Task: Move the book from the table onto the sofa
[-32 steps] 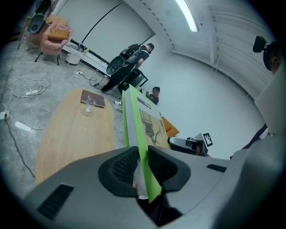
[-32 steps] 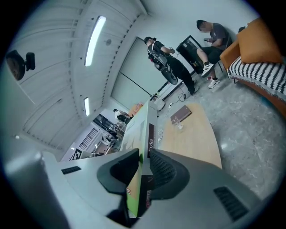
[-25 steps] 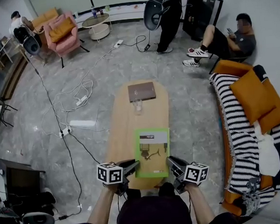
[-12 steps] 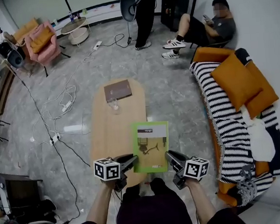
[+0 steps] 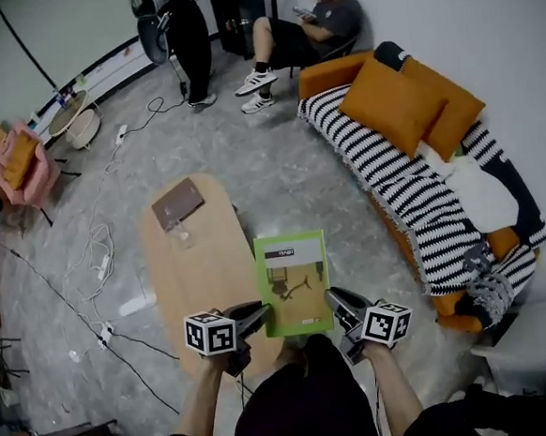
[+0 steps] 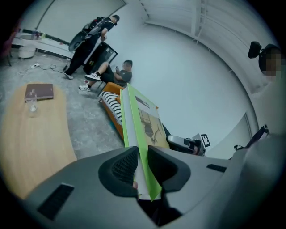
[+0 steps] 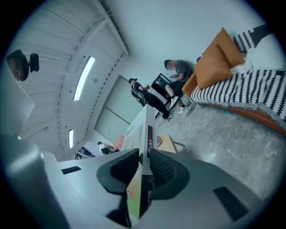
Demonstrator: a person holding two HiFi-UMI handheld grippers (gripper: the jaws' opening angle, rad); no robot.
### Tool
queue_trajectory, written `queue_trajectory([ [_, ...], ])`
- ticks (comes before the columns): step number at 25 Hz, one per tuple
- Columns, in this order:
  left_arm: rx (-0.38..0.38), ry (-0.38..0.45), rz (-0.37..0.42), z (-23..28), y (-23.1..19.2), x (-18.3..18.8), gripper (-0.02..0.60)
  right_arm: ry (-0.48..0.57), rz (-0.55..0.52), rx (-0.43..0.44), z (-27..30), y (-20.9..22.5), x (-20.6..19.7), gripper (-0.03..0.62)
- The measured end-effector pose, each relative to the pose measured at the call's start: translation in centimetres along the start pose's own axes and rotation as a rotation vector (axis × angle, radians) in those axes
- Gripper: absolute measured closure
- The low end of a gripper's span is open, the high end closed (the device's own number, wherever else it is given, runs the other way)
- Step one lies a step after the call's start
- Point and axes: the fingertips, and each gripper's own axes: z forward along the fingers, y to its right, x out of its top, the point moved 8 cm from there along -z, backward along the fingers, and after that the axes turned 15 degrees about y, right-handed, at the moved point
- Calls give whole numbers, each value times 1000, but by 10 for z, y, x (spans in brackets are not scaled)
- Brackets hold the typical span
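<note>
The left tool and right tool, jaws slightly apart, each clamp a near corner of the green book. Both forearms reach forward, holding it level between the desk and the striped sofa.

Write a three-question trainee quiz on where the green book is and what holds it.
1. Which holds the green book? A: left gripper alone; B: right gripper alone; C: both.
2. True or false: the book lies on the striped sofa.
3. What lies at the far end of the table?
Key: 1 C, each shut on an edge. 2 False, it is held short of the sofa. 3 A brown book.
</note>
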Motion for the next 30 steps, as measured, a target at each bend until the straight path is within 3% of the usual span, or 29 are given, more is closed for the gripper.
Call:
queue_trajectory([
  [7,-179,-192,86,49,28,-23,499,221,42,-155,-87,16,-17,500],
  [15,-349,-361,221,117,83,-47,499,405,79,-308,-176,34,-25,502],
  [30,-489,-513,287,264,190,-99,499,578,105,-414,-295,115,47,503],
])
